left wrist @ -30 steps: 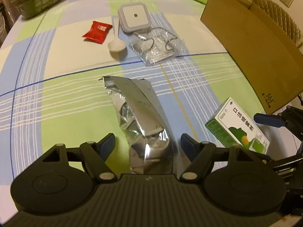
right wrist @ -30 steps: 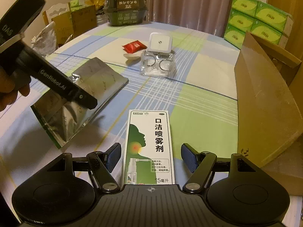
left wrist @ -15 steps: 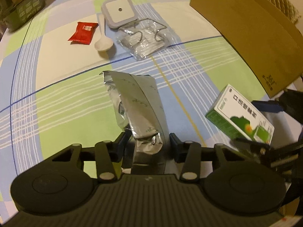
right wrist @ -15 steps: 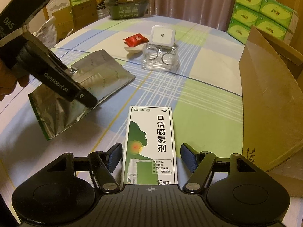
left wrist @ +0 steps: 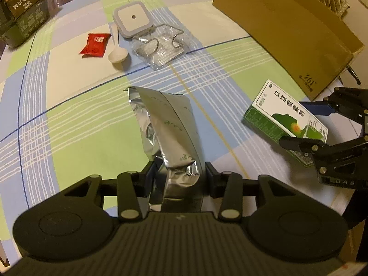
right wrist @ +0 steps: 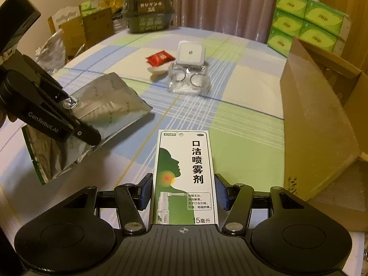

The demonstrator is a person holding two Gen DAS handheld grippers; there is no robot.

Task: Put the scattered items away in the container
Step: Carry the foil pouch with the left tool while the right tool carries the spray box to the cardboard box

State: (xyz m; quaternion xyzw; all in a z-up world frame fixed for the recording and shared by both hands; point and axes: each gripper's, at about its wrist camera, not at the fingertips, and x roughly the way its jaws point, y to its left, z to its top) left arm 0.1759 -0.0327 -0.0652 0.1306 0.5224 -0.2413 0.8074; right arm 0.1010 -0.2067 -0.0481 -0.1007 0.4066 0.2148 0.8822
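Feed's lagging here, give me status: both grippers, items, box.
Left gripper shut on foil pouch. Right gripper shut on spray box. Cardboard box open, path unobstructed.

The right gripper (right wrist: 184, 193) has a green and white spray box (right wrist: 185, 174) between its blue pads (right wrist: 222, 194), which are closed against the sides of the box. At the left, the left gripper (right wrist: 69, 117) clamps a silver foil pouch (right wrist: 99, 112), whose far end lies on the checked tablecloth (right wrist: 241, 115). A brown cardboard box (right wrist: 317, 124) stands open at the right, and a red sachet (right wrist: 161, 58) lies farther back.
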